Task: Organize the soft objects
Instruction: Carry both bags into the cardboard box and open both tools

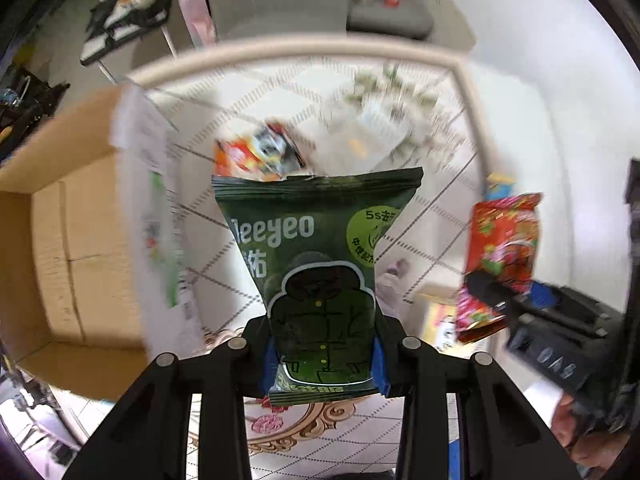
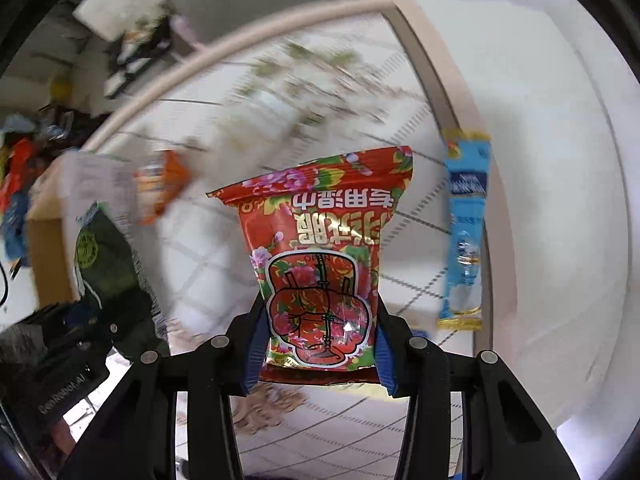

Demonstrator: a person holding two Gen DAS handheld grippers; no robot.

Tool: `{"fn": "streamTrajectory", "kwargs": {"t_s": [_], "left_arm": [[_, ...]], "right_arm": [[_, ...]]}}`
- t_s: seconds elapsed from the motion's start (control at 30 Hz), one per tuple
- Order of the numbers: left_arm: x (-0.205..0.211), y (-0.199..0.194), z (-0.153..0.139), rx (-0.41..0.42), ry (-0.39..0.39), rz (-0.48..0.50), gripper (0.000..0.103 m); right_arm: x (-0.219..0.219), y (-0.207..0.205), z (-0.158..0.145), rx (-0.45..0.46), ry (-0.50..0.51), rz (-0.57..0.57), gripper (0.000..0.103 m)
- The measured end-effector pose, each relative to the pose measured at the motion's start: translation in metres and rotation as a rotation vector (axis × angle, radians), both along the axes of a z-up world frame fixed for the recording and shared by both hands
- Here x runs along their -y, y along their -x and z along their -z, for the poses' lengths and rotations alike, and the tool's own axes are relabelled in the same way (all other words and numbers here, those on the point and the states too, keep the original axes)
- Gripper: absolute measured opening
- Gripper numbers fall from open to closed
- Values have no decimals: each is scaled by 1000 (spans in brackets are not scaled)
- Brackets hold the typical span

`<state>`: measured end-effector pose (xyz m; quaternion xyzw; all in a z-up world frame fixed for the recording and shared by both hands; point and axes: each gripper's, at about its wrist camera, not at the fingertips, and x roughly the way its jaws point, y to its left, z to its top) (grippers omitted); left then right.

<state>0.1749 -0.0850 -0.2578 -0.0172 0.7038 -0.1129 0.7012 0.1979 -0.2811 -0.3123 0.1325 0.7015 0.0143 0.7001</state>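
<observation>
At the bottom centre of the left wrist view, the left gripper (image 1: 323, 360) was clamped on the lower end of a dark green packet (image 1: 316, 264), its blue pads pinching both side edges so the pouch hung out ahead of the jaws, clear of the table. The packet looked soft and slightly puffed, with pale lettering and a line-drawn padded jacket on its face, its crimped top seal flaring wide at mid-frame.

In the right wrist view, likewise low and central, the right gripper (image 2: 318, 354) was clamped on a red floral packet (image 2: 320, 260), held the same way by its lower end; its printing read upside down, and it bulged gently between the pads. Gripping near one end probably kept each pouch from being crushed and left it free to drop.

Farther off, a blue sachet (image 2: 464, 232) lay at the right on the patterned tablecloth (image 2: 208, 264). At the left of the left wrist view stood an open cardboard box (image 1: 60, 248), likely the destination.
</observation>
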Motion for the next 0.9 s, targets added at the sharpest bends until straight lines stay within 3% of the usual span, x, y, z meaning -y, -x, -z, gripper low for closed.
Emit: {"fn": "streamTrajectory", "kwargs": {"t_s": [0.1,0.2,0.37,0.6,0.9], "left_arm": [[-36,-11,-53,60,19,-36,33],[-57,-29,-79,88,22,-70,33],[-121,-34,-93,121,9,-126,33],[-188,-59,-58,76,0,-146,33],[-237,-109,19,-48,1,-97,33]], "right_arm": [[-33,0,-36,57,-52,-53,47],[-74,2,-71,101,-113,-113,47],[-149,6,-105,148,-161,-189,47],[-246,-16,-104,126,-130,-211,47],[-310,-68,-18,14,-52,-200,47]]}}
